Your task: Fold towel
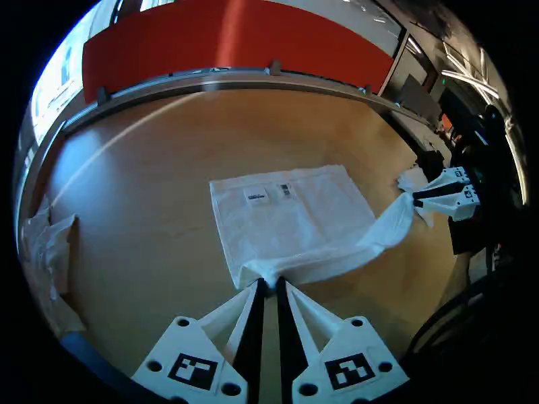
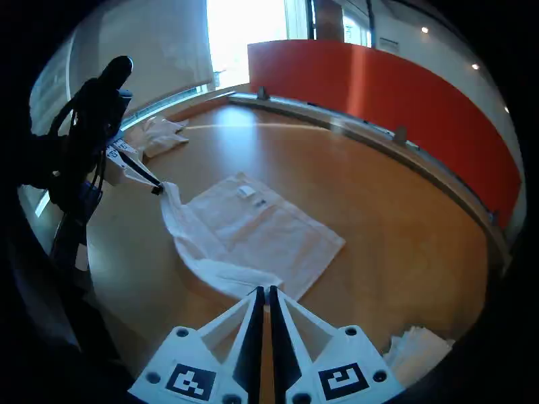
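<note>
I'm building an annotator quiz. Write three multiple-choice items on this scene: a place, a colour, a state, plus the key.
1. Where does the towel lie? A on the wooden table; B on the floor; C on a chair.
2. What colour is the partition behind the table? A blue; B red; C green.
3. The jaws of the left gripper are: A wide open; B shut on a towel corner; C shut on a cup.
A, it lies spread on the tabletop; B, the panel is red; B, the tips pinch its near corner.
</note>
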Tool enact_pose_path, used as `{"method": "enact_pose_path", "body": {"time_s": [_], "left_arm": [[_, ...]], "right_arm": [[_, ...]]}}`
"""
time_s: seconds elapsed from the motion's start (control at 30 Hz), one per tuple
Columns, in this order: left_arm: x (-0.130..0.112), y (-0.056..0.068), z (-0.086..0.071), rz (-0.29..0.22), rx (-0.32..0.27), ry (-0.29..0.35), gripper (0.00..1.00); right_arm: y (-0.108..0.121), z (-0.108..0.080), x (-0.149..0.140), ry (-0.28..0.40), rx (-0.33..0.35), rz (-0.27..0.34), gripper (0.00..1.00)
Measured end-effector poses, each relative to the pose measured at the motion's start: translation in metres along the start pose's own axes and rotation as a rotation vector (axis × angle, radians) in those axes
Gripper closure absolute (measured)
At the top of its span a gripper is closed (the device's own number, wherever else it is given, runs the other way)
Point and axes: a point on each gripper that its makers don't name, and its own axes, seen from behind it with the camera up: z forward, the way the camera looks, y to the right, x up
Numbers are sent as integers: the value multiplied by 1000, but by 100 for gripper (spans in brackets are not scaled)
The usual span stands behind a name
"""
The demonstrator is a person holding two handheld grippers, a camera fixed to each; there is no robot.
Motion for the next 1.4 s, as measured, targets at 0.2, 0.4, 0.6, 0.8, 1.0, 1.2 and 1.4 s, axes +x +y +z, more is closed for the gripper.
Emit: {"method": "enact_pose_path", "body": {"time_s": [0.2,0.4,0.6,0.8,1.0,1.2,1.4], "left_arm": [[34,-16,21,-84,-11,4,87],[56,-33,49,-139,-20,-13,87],[60,-46,72,-146,-6,-36,87],[55,-52,86,-148,12,-45,85],[51,-63,96,-162,56,-46,69],[52,-72,95,-158,85,-35,47],[55,-79,93,-159,102,-24,34]], "right_arm": [[34,22,19,4,-29,17,94],[62,46,26,-13,-53,47,94],[73,63,24,-36,-59,67,94],[80,72,18,-51,-84,88,93],[88,78,13,-63,-127,102,84],[96,76,12,-58,-167,104,60],[101,75,10,-56,-187,111,37]]}}
